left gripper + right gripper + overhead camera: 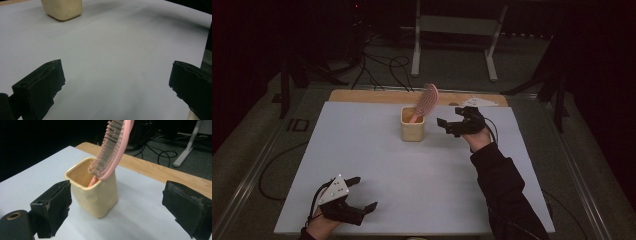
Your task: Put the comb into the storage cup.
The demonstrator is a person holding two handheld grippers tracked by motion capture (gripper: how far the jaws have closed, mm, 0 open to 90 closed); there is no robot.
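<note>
A cream square cup [412, 125] [93, 191] stands at the far middle of the white table sheet [412, 170]. A pink hairbrush [426, 101] [110, 150] stands in it handle down, its bristle head leaning up and right over the rim. My right gripper [449, 126] [120, 210] hovers open just right of the cup, jaws pointing at it, nothing between them. My left gripper [362, 194] [116, 87] rests open near the front left of the sheet, empty. The cup's base [62, 8] shows far off in the left gripper view.
A bare wooden strip [362, 95] runs along the table's far edge. Behind it stand a metal stand's legs [417, 50] and loose cables [382, 65] on the floor. A white plate-like piece [479, 102] lies at the far right of the table.
</note>
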